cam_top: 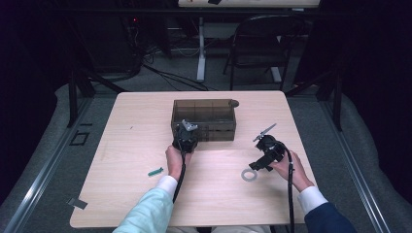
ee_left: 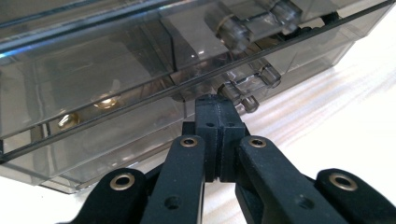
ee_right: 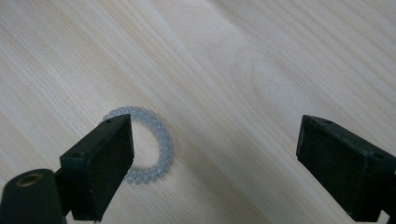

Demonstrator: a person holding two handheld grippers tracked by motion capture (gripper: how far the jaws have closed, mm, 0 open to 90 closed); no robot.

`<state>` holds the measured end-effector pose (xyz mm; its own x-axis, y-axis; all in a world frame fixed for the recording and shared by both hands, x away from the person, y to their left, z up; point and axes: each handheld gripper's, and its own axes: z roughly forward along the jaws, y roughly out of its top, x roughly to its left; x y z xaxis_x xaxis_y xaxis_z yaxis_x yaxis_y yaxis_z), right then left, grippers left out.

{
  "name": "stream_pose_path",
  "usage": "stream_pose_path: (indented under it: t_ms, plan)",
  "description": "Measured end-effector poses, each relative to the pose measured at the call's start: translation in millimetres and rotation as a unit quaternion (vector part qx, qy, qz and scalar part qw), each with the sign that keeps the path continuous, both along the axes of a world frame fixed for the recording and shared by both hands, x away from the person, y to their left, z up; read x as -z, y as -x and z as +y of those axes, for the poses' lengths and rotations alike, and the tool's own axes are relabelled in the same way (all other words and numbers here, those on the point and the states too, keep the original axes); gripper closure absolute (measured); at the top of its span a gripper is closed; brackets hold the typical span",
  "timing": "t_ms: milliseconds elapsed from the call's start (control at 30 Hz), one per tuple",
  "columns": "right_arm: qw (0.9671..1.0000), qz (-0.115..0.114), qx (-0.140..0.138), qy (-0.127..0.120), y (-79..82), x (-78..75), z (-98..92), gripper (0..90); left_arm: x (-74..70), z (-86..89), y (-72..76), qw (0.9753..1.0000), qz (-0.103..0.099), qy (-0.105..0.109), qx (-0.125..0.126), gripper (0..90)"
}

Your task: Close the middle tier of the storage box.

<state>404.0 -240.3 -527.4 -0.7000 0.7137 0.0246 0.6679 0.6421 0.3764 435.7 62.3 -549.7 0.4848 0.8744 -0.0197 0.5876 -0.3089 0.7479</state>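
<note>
Left gripper view: my left gripper [ee_left: 219,109] pinched closed at drawer handle [ee_left: 238,91] of smoky organizer box [ee_left: 93,70], likely braced to pull; whether it clamps handle, cannot tell. Right gripper [ee_right: 212,154] jaws spread wide above coil hair tie [ee_right: 149,144] lying flat on table [ee_right: 280,56], lined up for pickup.

I work in what looks like a lab or recording room: my pale wooden table [cam_top: 145,126] stands on grey carpet between dark curtains, with metal floor rails [cam_top: 39,174], loose black cables [cam_top: 165,75], a black folding chair [cam_top: 260,46] and another desk's white leg [cam_top: 200,48] behind.
</note>
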Motion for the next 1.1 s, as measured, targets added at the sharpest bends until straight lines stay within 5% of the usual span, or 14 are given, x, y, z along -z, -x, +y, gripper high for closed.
stream_pose_path:
  t_ms: [400,633,1100]
  plan:
    - [0.9999,-0.003,0.006,-0.012,0.4,1.5,0.2,10.9,4.3,-1.6,-2.5,0.9999,-0.004,0.002,-0.009,90.0]
    - [0.9999,-0.009,0.004,-0.008,2.2,-1.1,2.9,11.1,5.7,-1.0,8.5,0.9996,-0.001,0.012,-0.025,89.4]
    - [0.9999,-0.009,0.003,-0.01,2.5,-1.5,3.3,11.2,-5.9,10.6,27.5,0.9994,0.013,0.009,-0.03,37.5]
